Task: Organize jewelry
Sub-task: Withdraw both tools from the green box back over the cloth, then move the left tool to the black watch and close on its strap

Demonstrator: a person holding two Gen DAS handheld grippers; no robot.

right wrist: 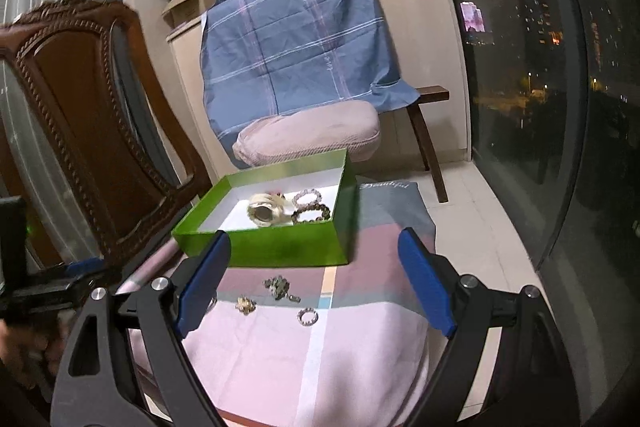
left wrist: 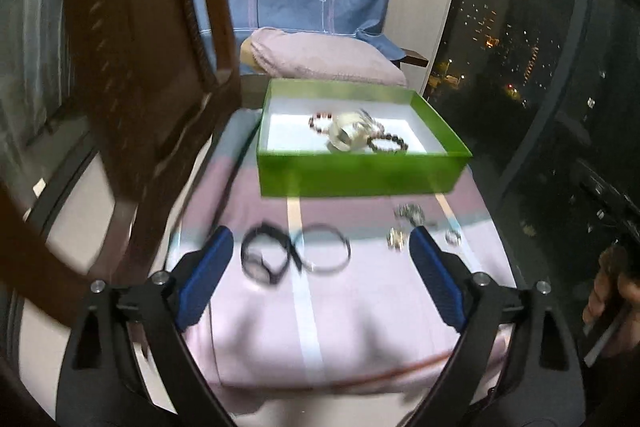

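With both our left gripper [left wrist: 320, 251] and right gripper [right wrist: 314, 283] wide and empty, we should centre the left on the thin bangle [left wrist: 326, 249], six o'clock of the green box [left wrist: 360, 179].

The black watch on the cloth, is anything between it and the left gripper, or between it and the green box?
Nothing visible blocks either path. The black watch lies on bare cloth just ahead of the open left gripper, with a thin bangle beside it. Only open cloth separates it from the green box, whose top is uncovered.
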